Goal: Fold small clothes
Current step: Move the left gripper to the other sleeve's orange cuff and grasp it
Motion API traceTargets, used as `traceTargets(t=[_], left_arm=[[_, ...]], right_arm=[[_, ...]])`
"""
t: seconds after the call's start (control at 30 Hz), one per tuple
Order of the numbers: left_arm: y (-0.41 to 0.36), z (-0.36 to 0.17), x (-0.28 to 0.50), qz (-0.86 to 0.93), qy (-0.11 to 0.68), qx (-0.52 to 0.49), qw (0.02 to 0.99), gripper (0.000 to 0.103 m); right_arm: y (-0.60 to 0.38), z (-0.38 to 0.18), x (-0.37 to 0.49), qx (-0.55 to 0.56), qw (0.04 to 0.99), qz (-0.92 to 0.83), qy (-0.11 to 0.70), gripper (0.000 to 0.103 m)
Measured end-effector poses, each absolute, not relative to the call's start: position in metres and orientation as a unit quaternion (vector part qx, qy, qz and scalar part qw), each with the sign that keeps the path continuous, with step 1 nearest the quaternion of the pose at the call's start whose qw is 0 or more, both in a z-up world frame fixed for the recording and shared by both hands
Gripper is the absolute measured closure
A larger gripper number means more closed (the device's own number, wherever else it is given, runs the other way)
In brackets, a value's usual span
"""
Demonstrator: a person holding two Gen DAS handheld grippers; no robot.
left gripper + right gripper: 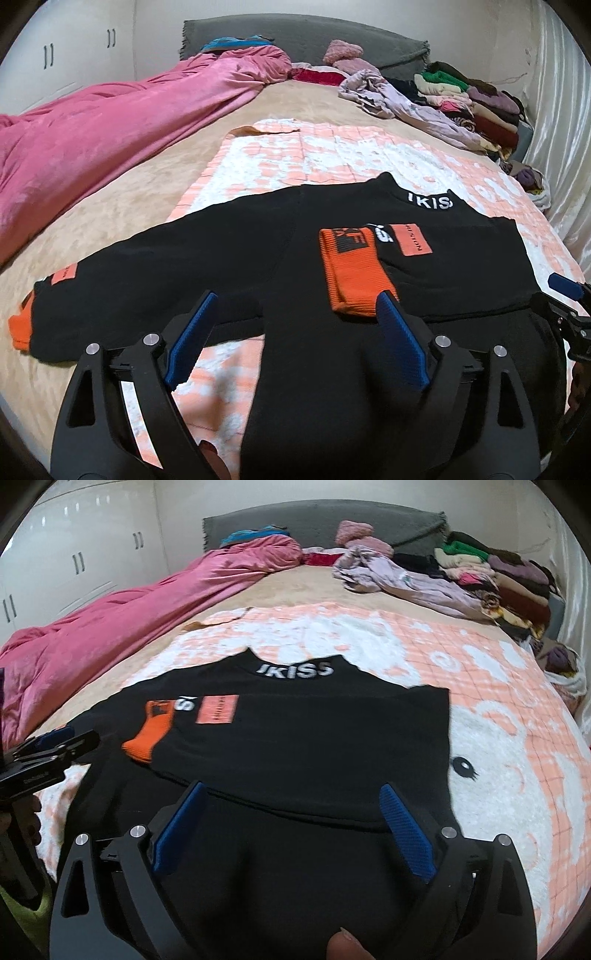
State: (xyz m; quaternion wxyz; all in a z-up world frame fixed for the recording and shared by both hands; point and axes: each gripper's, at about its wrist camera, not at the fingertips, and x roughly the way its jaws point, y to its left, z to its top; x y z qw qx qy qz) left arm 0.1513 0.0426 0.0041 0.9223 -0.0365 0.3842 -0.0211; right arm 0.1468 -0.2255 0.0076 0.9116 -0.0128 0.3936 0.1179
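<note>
A black sweater (229, 258) with white lettering at the collar lies flat on a pink-and-white blanket (332, 155) on the bed. One sleeve is folded across the chest, its orange cuff (351, 273) just beyond my left gripper (297, 295). The other sleeve stretches out to the left and ends in an orange cuff (20, 325). My left gripper hangs open over the sweater's near part, holding nothing. My right gripper (293, 787) is open too, above the sweater (314, 738) near a hem edge, with nothing between its blue pads (406, 823).
A pink duvet (110, 122) runs along the bed's left side. Stacked folded clothes (480, 99) and a crumpled lilac garment (399, 99) lie at the back right. A grey headboard (314, 33) stands behind, white wardrobe doors (74, 554) stand left, and a curtain (565, 110) hangs right.
</note>
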Motion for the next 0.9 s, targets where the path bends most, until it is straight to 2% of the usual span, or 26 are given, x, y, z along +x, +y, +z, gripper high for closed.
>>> traceTargets(t=[0.37, 0.43, 0.9], left_arm=[[0.072, 0.007, 0.141, -0.002, 0.378, -0.066, 0.923, 0.023], [0.078, 0.007, 0.139, 0.003, 0.378, -0.072, 0.923, 0.016], [0.116, 0.014, 0.121, 0.031, 0.367, -0.098, 0.924, 0.013]], right_arm=[[-0.181, 0.019, 0.143, -0.031, 0.908, 0.156, 0.386, 0.009], [-0.174, 0.021, 0.141, -0.034, 0.908, 0.162, 0.386, 0.009], [-0.128, 0.034, 0.14, -0.053, 0.904, 0.198, 0.375, 0.009]])
